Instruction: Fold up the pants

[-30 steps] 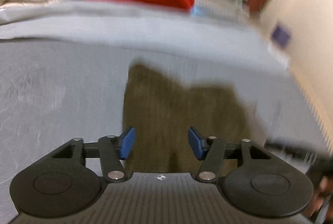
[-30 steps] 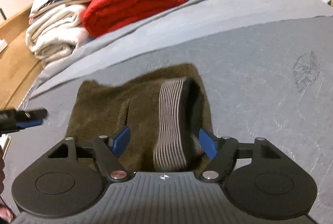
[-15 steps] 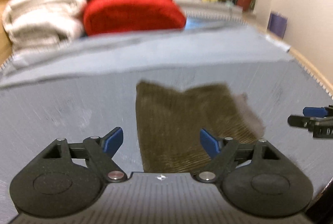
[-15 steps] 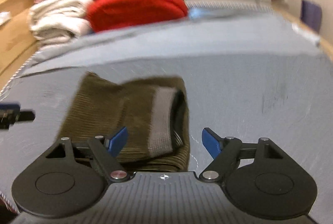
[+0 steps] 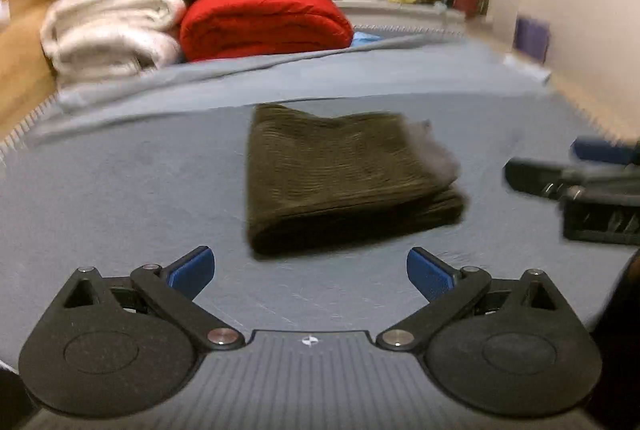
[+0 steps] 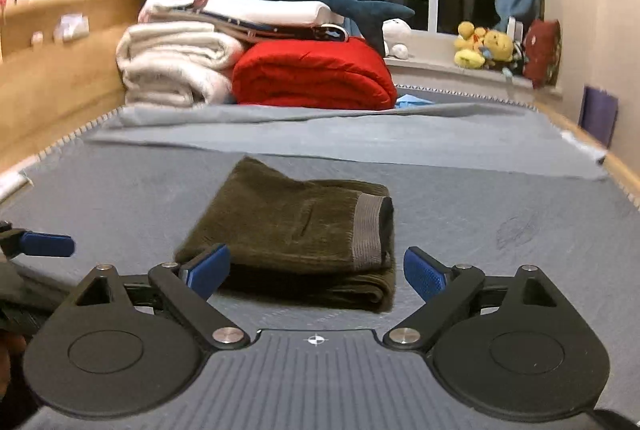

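Both the left gripper (image 5: 310, 268) and right gripper (image 6: 316, 270) are opening wide with nothing between them, the folded pants (image 6: 296, 230) lying just ahead of the fingertips, so clear away without snagging the waistband.

We see the pants (image 6: 292, 230) lying folded into a compact, roughly rectangular stack on the grey bed cover, flat and several layers thick. They are dark olive-brown with a fine ribbed, corduroy-like texture, and a grey striped waistband runs across the top layer at the right end in the right wrist view. In the left wrist view the pants (image 5: 344, 178) show their thick folded edge toward us, untouched and free.
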{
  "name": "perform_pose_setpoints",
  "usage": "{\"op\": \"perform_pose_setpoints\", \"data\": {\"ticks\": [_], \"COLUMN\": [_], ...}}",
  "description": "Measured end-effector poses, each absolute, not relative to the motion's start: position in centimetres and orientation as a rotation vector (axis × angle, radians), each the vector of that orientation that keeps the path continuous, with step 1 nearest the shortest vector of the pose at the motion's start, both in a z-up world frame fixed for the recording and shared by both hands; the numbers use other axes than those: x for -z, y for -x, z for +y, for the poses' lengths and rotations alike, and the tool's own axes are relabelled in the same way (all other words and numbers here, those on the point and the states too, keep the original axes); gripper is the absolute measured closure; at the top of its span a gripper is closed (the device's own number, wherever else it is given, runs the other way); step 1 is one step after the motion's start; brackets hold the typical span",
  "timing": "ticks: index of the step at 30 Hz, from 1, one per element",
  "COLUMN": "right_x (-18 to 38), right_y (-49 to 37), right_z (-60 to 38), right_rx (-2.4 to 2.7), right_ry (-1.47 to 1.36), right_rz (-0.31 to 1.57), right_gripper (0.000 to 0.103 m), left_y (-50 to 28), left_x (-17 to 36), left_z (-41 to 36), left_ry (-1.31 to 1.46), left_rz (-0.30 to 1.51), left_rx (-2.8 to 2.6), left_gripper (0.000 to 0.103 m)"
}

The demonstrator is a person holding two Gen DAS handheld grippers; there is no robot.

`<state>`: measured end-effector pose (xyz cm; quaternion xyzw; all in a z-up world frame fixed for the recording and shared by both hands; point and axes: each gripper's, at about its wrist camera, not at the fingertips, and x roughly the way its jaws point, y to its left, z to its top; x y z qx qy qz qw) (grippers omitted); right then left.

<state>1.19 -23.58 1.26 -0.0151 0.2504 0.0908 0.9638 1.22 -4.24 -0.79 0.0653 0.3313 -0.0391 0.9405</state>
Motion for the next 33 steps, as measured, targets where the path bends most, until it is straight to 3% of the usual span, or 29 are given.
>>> {"op": "perform_pose_setpoints", "data": {"ticks": [3,9,33], "right_x": [-0.3,2.0,3.7], "right_y": [-2.1,-4.6,-6.3], "right_z": [-23.5,-24.3,-22.8], "right_rx": [-0.147,-0.074,-0.103], "right_ry": [0.009,-0.1,-0.029], "right_rz": [0.549,0.67,0.745], "right_gripper": [0.009,0.009,0.009], "left_y": [-2.4,-5.5,-8.0], "left_x": [1.6,3.5,5.2], "left_z": [-4.1,-2.0,-4.2], "left_ry": [-0.128,0.037,0.014], "left_rz": [0.681,0.856,0.905], "left_rx": [0.038,-0.02,-0.017], "left_gripper": [0.0,0.0,0.001]}}
